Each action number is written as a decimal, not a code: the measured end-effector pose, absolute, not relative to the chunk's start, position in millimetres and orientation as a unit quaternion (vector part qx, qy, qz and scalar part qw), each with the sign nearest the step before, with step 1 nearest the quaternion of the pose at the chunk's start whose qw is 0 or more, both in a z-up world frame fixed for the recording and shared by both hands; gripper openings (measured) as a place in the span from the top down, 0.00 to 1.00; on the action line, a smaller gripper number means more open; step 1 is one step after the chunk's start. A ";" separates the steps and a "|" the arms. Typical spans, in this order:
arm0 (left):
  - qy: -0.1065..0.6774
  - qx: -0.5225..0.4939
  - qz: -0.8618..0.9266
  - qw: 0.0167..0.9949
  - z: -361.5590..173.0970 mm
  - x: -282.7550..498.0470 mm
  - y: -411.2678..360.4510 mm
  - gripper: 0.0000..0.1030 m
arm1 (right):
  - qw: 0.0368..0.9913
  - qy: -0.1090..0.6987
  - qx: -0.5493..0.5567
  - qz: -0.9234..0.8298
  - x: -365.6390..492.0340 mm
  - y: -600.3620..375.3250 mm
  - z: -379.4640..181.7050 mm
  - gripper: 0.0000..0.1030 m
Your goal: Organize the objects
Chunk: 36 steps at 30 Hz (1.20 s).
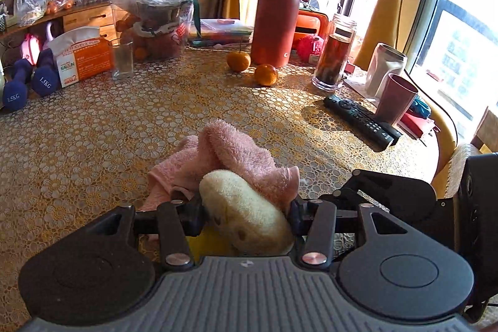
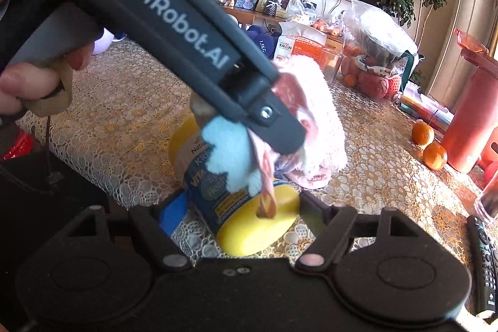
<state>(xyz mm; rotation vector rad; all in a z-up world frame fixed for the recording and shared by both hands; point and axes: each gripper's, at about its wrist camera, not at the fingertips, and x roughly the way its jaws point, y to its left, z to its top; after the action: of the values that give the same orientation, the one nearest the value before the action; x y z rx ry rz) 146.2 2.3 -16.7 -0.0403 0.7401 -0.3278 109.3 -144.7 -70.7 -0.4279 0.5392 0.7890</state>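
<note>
Left gripper (image 1: 246, 217) was clamped on a cream plush toy (image 1: 246, 213) with the fluffy pink towel (image 1: 236, 157) draped against it, over the lace-covered table (image 1: 93, 145). Right gripper (image 2: 242, 220) stood wide around a yellow-capped supplement bottle (image 2: 242, 207) lying on its side. Risk: towel snagging and dragging along; bottle rolling if the pads closed off-centre

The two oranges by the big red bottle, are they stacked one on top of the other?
No: the two oranges lie side by side on the table, just before the red bottle.
</note>
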 end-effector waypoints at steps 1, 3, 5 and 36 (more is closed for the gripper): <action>0.360 -0.023 -0.151 0.920 -16.9 145.9 9.3 0.52 | 0.866 0.257 -0.205 0.377 109.3 -144.8 -70.6 0.25; 0.361 -0.031 -0.135 0.922 -17.7 144.9 21.8 0.52 | 0.867 0.257 -0.205 0.376 109.1 -143.9 -70.9 0.25; 0.362 -0.044 -0.122 0.923 -18.9 143.3 35.4 0.52 | 0.867 0.257 -0.204 0.376 108.9 -144.0 -70.7 0.25; 0.375 -0.027 -0.181 0.909 -23.1 149.7 -9.5 0.53 | 0.849 0.249 -0.224 0.408 102.2 -135.6 -71.9 0.28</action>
<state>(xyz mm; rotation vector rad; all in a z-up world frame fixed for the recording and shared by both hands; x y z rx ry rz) 149.7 -9.5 -23.1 -0.0554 0.7736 -0.3735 102.2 -135.6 -71.9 -0.4725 0.5254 0.8593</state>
